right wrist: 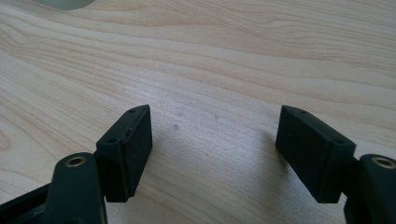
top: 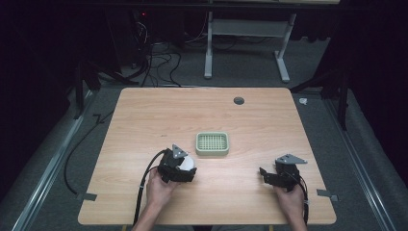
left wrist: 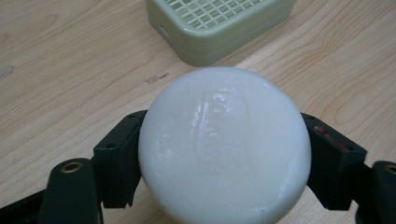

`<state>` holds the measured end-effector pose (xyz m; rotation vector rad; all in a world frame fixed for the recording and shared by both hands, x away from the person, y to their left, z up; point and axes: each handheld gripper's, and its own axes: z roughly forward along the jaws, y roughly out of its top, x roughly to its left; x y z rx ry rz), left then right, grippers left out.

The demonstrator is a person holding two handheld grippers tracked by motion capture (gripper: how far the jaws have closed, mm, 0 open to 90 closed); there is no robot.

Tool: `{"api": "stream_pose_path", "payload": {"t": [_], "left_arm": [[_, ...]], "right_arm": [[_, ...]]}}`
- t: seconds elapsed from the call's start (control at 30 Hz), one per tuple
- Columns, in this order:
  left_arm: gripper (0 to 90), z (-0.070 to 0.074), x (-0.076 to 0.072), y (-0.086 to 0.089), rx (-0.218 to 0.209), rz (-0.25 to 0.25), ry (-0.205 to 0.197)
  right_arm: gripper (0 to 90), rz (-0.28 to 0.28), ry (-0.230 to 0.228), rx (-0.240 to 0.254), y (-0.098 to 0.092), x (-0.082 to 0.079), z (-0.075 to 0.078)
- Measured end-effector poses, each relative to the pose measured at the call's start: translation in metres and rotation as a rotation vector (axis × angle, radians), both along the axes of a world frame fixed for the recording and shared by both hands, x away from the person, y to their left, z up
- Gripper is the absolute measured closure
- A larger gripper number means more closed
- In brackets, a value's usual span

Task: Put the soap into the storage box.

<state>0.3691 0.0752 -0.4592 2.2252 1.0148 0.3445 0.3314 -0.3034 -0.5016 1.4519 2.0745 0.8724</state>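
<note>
A round white bar of soap [left wrist: 224,144] sits between the two black jaws of my left gripper [left wrist: 224,154], which press on its left and right sides. In the high view the soap [top: 188,162] shows as a white disc at the tip of the left gripper [top: 185,166], just left of and below a pale green slotted soap dish [top: 212,143]. The dish [left wrist: 219,25] lies just beyond the soap in the left gripper view. My right gripper [top: 263,173] rests low over the table at the right front, and its jaws stand wide apart with bare wood between them [right wrist: 215,149].
The light wooden table [top: 144,120] has a small dark round hole [top: 238,100] near its far edge. Cables lie on the grey floor to the left and behind, and a white table frame [top: 248,43] stands beyond the far edge.
</note>
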Motion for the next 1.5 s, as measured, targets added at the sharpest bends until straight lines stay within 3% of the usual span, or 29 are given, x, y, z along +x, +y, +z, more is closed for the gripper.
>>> {"api": "stream_pose_path", "payload": {"t": [0.17,0.43,0.57,1.07,1.37,1.5], "left_arm": [[24.6,0.005,0.004,-0.003,-0.024,-0.008,0.011],[24.6,0.009,0.01,-0.006,-0.011,-0.024,0.011],[24.7,0.013,0.014,-0.008,-0.037,-0.03,0.021],[24.7,0.023,0.022,-0.015,-0.036,-0.038,0.012],[24.7,0.027,0.03,-0.022,-0.068,-0.05,0.023],[24.7,0.03,0.034,-0.025,-0.052,-0.056,0.016]], "right_arm": [[28.0,0.0,0.0,0.0,0.0,0.0,0.0],[27.9,-0.001,0.003,0.003,0.0,0.0,0.0],[27.8,0.0,0.002,0.002,0.0,0.0,0.0],[27.8,0.005,-0.001,0.001,0.0,0.0,0.0],[27.7,0.007,-0.001,0.001,0.0,0.0,0.0],[27.7,0.007,0.0,0.0,0.0,0.0,0.0]]}}
